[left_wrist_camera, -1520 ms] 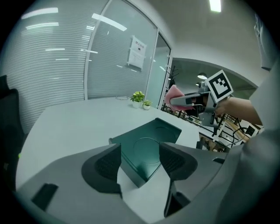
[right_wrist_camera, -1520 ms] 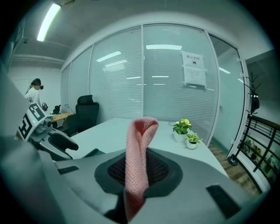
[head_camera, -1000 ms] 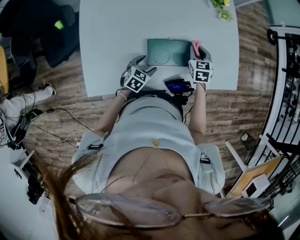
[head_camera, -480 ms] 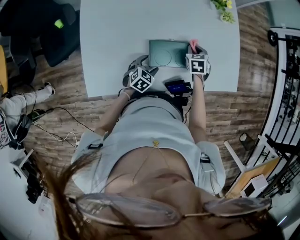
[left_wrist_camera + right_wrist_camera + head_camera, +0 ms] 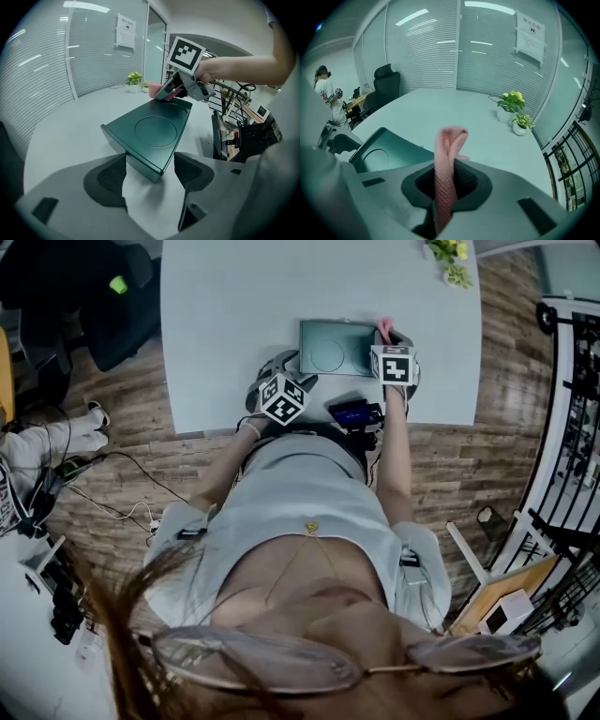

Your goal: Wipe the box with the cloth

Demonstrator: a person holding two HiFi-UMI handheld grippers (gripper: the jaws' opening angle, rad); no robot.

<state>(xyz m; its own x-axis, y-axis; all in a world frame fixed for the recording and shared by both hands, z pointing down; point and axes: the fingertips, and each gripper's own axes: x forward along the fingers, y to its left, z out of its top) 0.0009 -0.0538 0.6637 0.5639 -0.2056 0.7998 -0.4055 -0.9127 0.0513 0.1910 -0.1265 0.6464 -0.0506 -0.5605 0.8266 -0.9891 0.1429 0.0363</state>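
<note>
Head view: the dark green box lies on the table, upper centre, with the left gripper at its lower-left corner and the right gripper at its right end.
Left gripper view: jaws spread, the box's near corner between them.
Right gripper view: jaws pinch the pink cloth, which stands upright; potted plants at right, a person at far left.

We're getting bright, even overhead light, strip reflections glaring on the blinds, soft shadows on the worktop, fisheye bending and darkening the edges.
</note>
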